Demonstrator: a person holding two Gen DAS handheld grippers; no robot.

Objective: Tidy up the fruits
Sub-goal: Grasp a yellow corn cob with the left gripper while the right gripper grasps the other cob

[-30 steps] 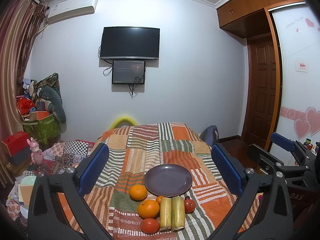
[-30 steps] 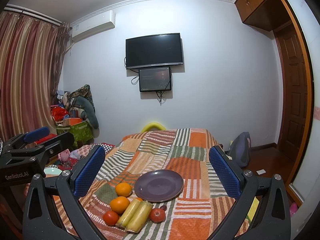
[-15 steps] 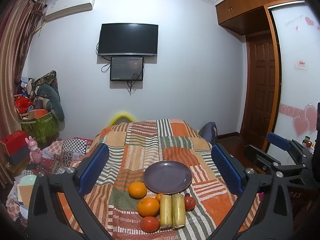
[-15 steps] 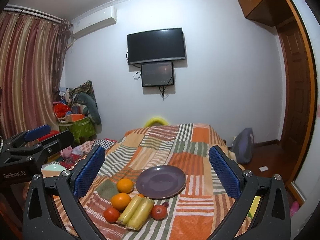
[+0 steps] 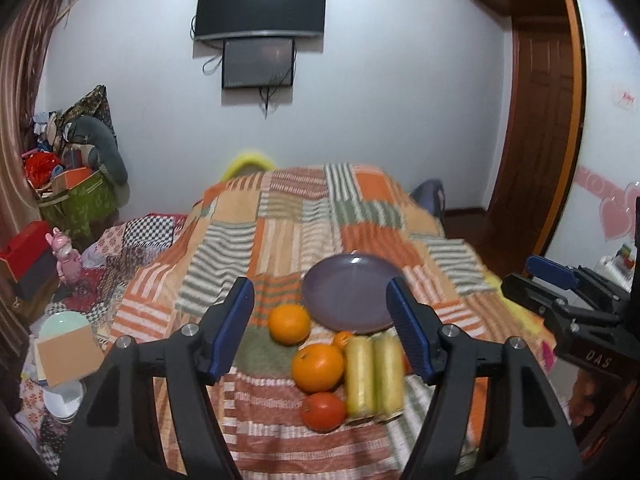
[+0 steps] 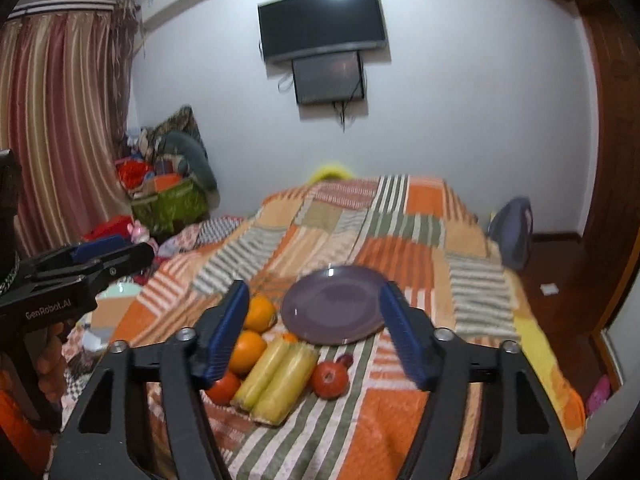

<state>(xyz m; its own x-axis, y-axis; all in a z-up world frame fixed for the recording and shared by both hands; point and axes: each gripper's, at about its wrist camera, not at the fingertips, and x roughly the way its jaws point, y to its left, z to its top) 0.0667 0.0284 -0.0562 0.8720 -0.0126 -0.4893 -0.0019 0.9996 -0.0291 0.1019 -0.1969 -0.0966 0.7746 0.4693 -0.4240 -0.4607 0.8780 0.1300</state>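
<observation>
A purple plate (image 5: 348, 292) (image 6: 334, 304) lies bare on the patchwork blanket. In front of it sit two oranges (image 5: 317, 367) (image 6: 246, 350), a tiny orange (image 5: 343, 338), a red tomato (image 5: 324, 411) (image 6: 224, 388), two yellow wrapped corn pieces (image 5: 374, 376) (image 6: 280, 380) and a round red fruit (image 6: 330, 378). My left gripper (image 5: 319, 286) hangs above the fruit, jaws closing with nothing pressed between them. My right gripper (image 6: 314, 292) hovers likewise, jaws closing on nothing. Each gripper shows at the edge of the other's view.
The blanket (image 5: 280, 208) covers a bed that reaches to the far wall. Piled bags and boxes (image 5: 72, 184) crowd the floor at left, with dishes (image 5: 64, 332) near the bed's edge. A backpack (image 6: 512, 228) and a wooden door (image 5: 540, 120) stand at right.
Both grippers have sunk and tipped downward toward the fruit, which now looks larger and closer. Both pairs of jaws have narrowed from wide open.
</observation>
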